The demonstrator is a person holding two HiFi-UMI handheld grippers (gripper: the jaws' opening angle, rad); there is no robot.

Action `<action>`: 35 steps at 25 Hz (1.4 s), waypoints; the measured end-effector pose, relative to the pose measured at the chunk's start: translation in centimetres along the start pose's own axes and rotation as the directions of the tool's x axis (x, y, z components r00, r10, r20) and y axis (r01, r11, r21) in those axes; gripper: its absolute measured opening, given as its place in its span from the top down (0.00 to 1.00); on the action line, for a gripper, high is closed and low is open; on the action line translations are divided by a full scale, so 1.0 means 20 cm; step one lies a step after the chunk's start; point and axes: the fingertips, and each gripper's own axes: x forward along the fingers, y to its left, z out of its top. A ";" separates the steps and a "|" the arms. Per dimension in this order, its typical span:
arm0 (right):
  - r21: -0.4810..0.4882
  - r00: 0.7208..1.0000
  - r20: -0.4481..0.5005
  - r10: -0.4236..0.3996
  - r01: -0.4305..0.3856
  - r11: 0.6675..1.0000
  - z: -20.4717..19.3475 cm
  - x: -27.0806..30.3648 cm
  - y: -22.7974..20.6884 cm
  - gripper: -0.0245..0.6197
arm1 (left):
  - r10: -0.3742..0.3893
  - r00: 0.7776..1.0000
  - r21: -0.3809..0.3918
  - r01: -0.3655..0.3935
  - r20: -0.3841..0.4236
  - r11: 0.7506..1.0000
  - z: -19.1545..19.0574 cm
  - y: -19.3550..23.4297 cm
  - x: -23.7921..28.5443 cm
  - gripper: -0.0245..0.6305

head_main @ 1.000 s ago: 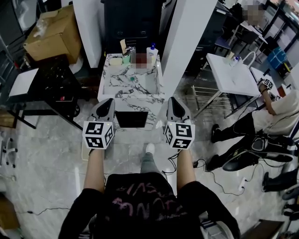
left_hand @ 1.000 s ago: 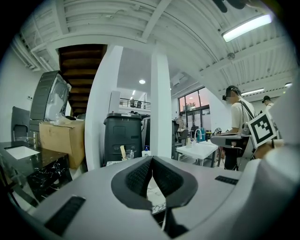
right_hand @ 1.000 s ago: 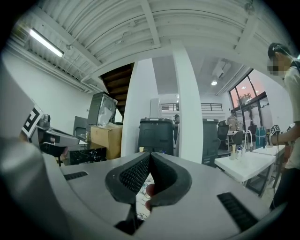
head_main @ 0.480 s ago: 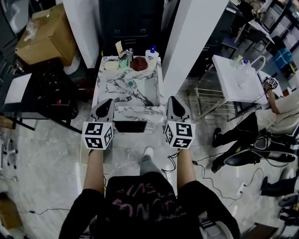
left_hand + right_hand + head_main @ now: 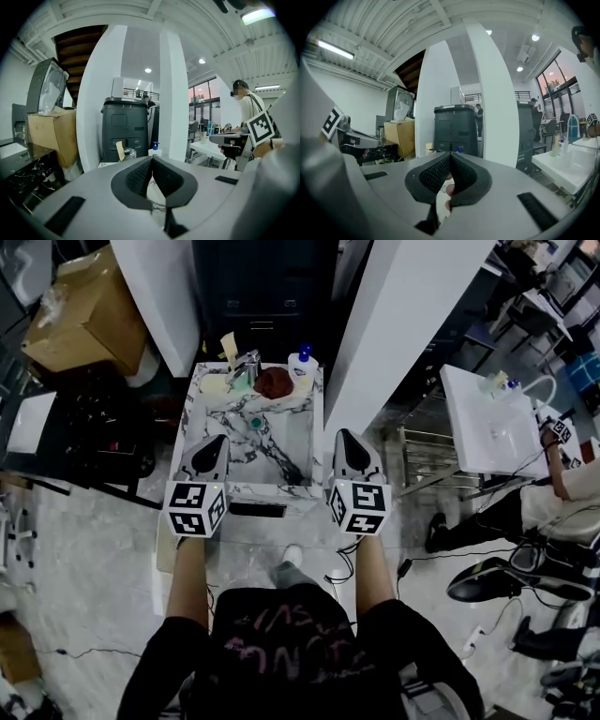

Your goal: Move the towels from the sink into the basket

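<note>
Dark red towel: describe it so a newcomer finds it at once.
Find the marble-veined white sink unit between two white pillars. At its far edge, the crumpled dark red towel lies between a chrome tap and a blue-capped white pump bottle, the only red thing there.

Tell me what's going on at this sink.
A person stands at a marble sink with a gripper in each hand. The left gripper and the right gripper are both shut and empty, held side by side over the sink's near end. A dark red towel lies at the far end by the faucet, and neither gripper touches it. I cannot make out a basket in these views, and the towel has not been picked up.
</note>
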 end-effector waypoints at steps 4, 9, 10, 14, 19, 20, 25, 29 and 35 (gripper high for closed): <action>0.005 0.999 -0.014 0.031 -0.031 0.999 -0.01 0.13 -0.10 0.94 | 0.020 1.000 -0.007 -0.020 -0.019 1.000 0.03 -0.03 0.13 0.94; 0.018 0.998 -0.012 0.059 -0.059 0.998 0.00 0.22 -0.17 0.94 | 0.032 0.999 0.006 -0.031 -0.041 0.999 0.06 -0.07 0.24 0.94; 0.020 0.998 -0.011 0.060 -0.060 0.998 0.00 0.23 -0.18 0.94 | 0.031 0.999 0.009 -0.031 -0.041 0.999 0.06 -0.07 0.26 0.94; 0.024 0.998 -0.005 0.062 -0.062 0.998 0.01 0.27 -0.23 0.94 | 0.021 0.999 0.014 -0.020 -0.035 1.000 0.10 -0.10 0.33 0.94; 0.029 0.999 -0.002 0.048 -0.048 0.998 0.03 0.31 -0.28 0.94 | 0.003 0.999 0.022 -0.002 -0.033 1.000 0.14 -0.11 0.42 0.94; 0.028 0.999 -0.001 0.043 -0.043 0.999 0.03 0.32 -0.28 0.94 | -0.002 0.999 0.025 0.003 -0.032 1.000 0.15 -0.12 0.44 0.94; 0.023 1.000 -0.005 0.014 -0.014 1.000 0.05 0.39 -0.32 0.94 | -0.033 0.999 0.023 0.034 -0.043 0.999 0.15 -0.09 0.56 0.94; 0.017 1.000 -0.012 -0.003 0.003 1.000 0.03 0.48 -0.33 0.94 | -0.052 0.997 0.028 0.054 -0.062 0.998 0.11 -0.05 0.67 0.94; 0.008 1.000 -0.029 -0.002 0.002 1.000 0.01 0.61 -0.28 0.94 | -0.078 0.993 0.012 0.079 -0.084 0.997 0.05 0.01 0.80 0.94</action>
